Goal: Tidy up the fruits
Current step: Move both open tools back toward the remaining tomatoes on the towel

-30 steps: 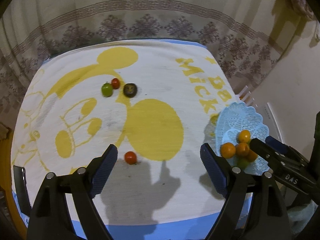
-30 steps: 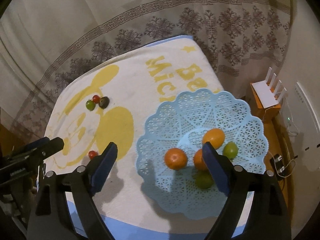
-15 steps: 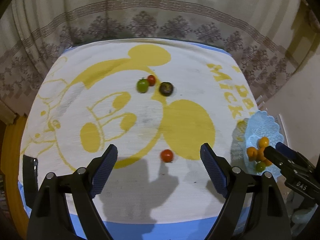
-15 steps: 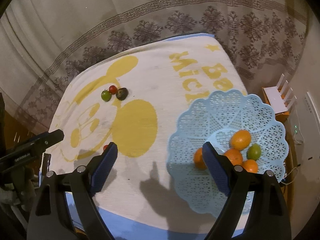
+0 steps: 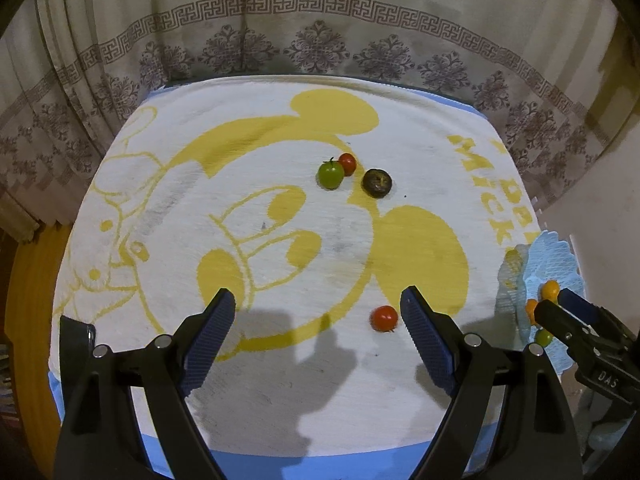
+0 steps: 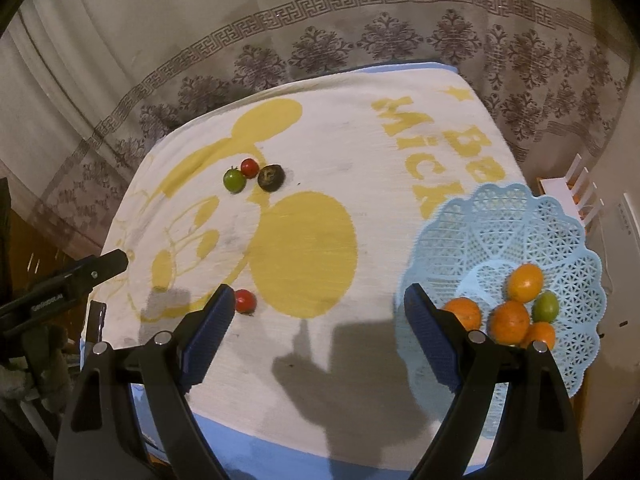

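The middle of the towel (image 5: 280,380) lies bare, wide enough for a claw. A red fruit (image 5: 384,318) sits alone near the front. Three small fruits (image 5: 331,174) cluster toward the back. The basket (image 6: 520,224) blocks the right edge; a curtain (image 5: 320,20) closes the far side.

White towel (image 5: 280,380) with yellow cartoon-mouse print, yellow lettering, blue border; pale-blue lattice basket (image 6: 500,216) at its right edge with four orange fruits (image 6: 525,282) and one green; red (image 5: 384,318), green (image 5: 331,174), dark-brown fruit (image 5: 377,183); beige curtain (image 5: 320,20), brown floral-and-key band.
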The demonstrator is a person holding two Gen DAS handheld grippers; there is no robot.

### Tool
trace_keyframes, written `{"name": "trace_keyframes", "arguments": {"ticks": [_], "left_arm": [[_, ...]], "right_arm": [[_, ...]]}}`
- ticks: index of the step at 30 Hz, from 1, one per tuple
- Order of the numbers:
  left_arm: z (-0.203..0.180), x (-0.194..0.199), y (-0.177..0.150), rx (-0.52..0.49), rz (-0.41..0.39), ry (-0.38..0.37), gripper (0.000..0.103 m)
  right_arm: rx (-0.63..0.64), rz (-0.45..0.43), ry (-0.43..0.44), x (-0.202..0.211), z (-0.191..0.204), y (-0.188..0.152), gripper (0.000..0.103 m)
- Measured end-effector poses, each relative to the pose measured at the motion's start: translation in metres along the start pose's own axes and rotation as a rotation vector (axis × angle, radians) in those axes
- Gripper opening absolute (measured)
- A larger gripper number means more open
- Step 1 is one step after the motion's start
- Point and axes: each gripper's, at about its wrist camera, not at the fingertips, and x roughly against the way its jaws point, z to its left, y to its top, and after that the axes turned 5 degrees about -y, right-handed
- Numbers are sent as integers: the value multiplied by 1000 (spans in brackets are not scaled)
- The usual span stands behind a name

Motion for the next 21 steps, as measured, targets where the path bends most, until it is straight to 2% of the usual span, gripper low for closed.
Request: {"name": "trace_keyframes", "arguments": {"ticks": [10,12,21], "left_arm": [[26,-18,8,-4,33,-12,84],[31,-22,8,-5,45,-15,84],[56,-39,9,-5,88,-9,84]], "right_arm": [[30,68,-6,-30,33,-8,86],[36,90,-7,-40,40,-12,80],[85,163,-4,-86,70,-17,62]]}}
